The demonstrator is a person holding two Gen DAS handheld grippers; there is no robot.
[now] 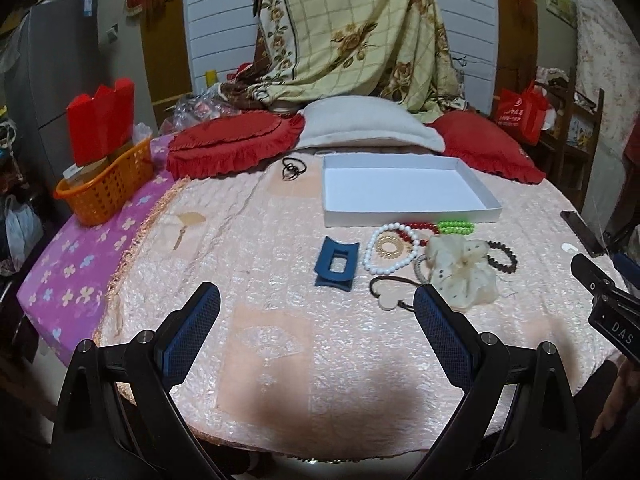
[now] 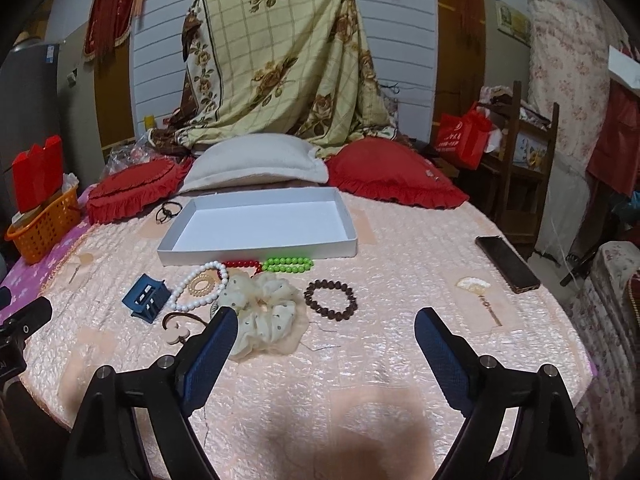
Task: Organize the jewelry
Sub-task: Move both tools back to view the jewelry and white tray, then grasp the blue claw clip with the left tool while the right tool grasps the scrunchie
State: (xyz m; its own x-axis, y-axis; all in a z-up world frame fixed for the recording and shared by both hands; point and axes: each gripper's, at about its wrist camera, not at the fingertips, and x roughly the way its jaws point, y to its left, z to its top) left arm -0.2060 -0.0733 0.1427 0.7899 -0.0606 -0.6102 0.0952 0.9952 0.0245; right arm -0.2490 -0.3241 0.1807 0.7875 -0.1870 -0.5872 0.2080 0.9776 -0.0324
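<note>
Across the pink quilted bedspread (image 2: 400,300), puckered and slightly glossy, a shallow white cardboard tray (image 2: 256,222) lies with its long axis running left to right, thin walls upright and its floor bare. Just in front of its near wall sits the jewelry in a loose cluster: a white bead bracelet (image 2: 196,286) looped around a gold ring-shaped hair tie (image 2: 202,285), a red bead strand (image 2: 242,265) end to end with a green bead strand (image 2: 289,264), both lying parallel to the tray's near wall, a ruffled cream scrunchie (image 2: 262,316) with dark dots, and a dark brown bead bracelet (image 2: 330,300) lying flat as a circle just right of it. To the left of the beads a blue rectangular hair claw (image 1: 335,263) rests, with a brown cord hair tie (image 1: 390,292) carrying a pale heart-shaped charm nearer the cameras. A black hair tie (image 1: 293,168) lies apart by the tray's far left corner. Open bedspread stretches to the right as far as a dark phone (image 2: 507,264) near the bed's edge; red ruffled cushions (image 2: 132,194) and a white pillow (image 2: 256,160) close off the far side, and an orange slotted basket (image 2: 42,224) stands at the left edge. Left gripper (image 1: 318,322) hangs released, nothing between its blue textured pads; right gripper (image 2: 326,338) is likewise spread wide and empty, both short of the cluster
</note>
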